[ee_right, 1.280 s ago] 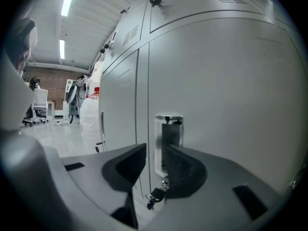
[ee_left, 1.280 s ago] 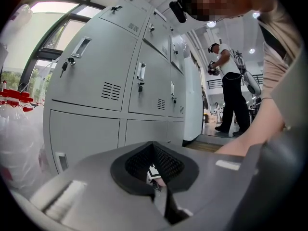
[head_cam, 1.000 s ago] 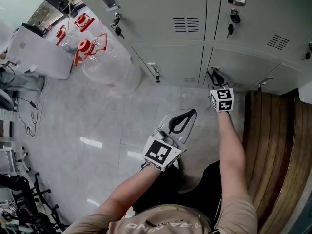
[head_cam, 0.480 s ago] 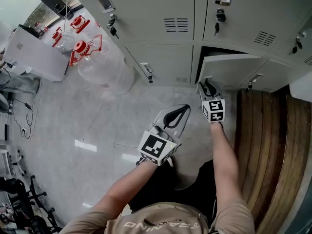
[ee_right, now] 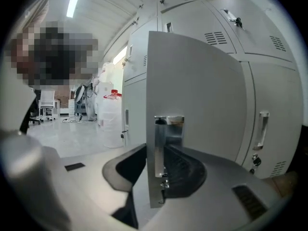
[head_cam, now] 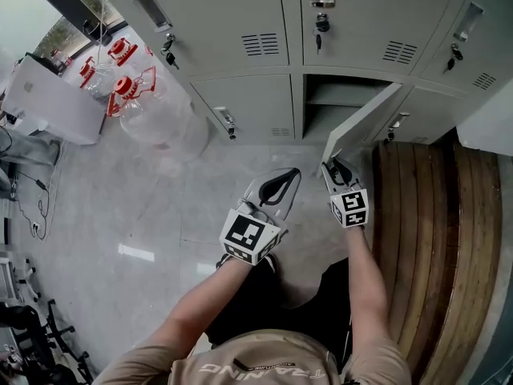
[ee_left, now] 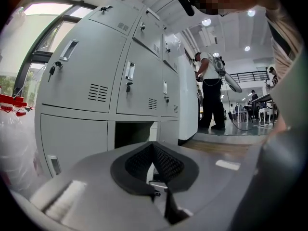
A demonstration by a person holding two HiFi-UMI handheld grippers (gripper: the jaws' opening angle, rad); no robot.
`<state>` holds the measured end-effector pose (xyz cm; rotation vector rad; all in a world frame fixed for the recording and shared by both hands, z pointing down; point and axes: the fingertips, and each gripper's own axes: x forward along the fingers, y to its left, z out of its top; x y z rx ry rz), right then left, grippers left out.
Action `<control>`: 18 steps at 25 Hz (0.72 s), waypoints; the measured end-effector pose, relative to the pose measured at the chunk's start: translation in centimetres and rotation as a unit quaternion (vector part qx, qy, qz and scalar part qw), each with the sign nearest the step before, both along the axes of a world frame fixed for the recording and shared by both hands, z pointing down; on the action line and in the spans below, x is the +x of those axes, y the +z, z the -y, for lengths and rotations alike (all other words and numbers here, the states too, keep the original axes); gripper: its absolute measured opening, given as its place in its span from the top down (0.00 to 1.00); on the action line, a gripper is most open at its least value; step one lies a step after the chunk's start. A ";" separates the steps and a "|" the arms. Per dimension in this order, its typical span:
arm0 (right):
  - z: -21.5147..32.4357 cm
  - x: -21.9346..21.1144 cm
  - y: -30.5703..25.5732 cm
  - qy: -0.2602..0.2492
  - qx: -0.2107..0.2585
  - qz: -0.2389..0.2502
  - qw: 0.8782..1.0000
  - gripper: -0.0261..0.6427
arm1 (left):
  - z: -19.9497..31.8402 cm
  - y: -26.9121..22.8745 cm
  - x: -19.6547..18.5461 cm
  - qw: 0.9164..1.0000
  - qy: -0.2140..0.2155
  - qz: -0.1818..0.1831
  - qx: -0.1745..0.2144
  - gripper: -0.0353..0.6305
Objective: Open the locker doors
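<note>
The grey lockers [head_cam: 240, 22] stand in rows ahead of me. The lower middle door [head_cam: 361, 123] has swung out towards me and shows its dark compartment [head_cam: 321, 107]. My right gripper [head_cam: 333, 165] is shut on the metal handle [ee_right: 163, 129] at that door's free edge, and the door panel [ee_right: 192, 95] fills the right gripper view. To its left, my left gripper [head_cam: 290, 175] hangs above the floor, apart from the lockers, shut with nothing in it. The left gripper view looks past its joined tips [ee_left: 153, 146] at the open compartment [ee_left: 132, 134].
The closed lower left door [head_cam: 240, 103] has a handle [head_cam: 227, 123]. Large clear water bottles [head_cam: 156, 111] with red caps stand on the left. A wooden platform [head_cam: 425, 215] runs along the right. A person [ee_left: 210, 90] stands far down the locker row.
The lower middle door was closed and has swung open towards me. My right gripper has drawn back with its handle. The left gripper has shifted slightly.
</note>
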<state>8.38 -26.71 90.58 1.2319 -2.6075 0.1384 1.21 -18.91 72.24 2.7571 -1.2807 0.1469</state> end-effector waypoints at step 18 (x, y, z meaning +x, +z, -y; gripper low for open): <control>-1.9 2.1 0.0 -0.012 -0.014 -0.008 1.000 0.83 | -1.0 -0.1 2.8 1.000 0.013 -0.003 -0.006 0.94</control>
